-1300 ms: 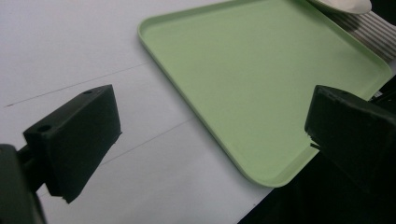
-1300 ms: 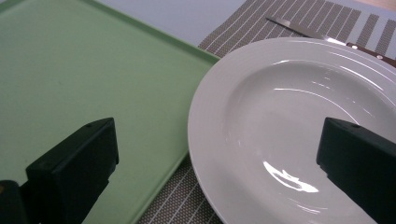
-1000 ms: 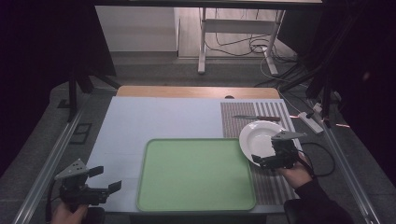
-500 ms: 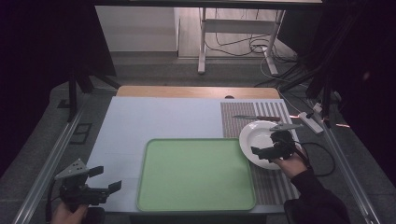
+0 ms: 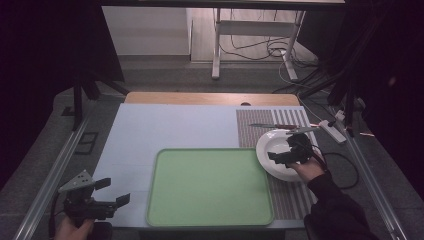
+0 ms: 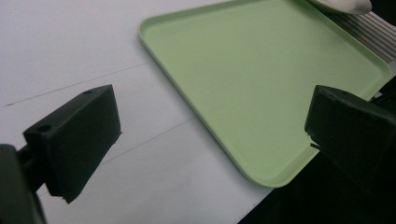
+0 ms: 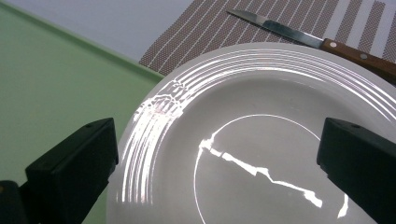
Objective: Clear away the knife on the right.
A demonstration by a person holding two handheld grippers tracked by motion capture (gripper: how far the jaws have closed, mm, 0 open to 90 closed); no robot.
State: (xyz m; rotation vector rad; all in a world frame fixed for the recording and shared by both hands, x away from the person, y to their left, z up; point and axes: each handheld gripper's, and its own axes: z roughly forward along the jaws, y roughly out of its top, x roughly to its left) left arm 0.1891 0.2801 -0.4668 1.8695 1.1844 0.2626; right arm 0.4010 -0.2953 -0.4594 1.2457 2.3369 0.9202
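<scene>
Claws both gape wide and empty: your right claw (image 5: 289,151) hovers over the white plate (image 7: 261,140) beside the green tray (image 5: 210,187); your left claw (image 5: 102,196) hangs at the desk's (image 5: 170,125) near-left corner.

This looks like a lab or a recording studio, not a home. The table (image 5: 165,125) stands between metal rails (image 5: 50,172) on a grey floor. Black curtains (image 5: 45,45) hang at the left and the right. At the far side, loose cables (image 5: 255,47) lie under a white desk frame (image 5: 217,40).
</scene>
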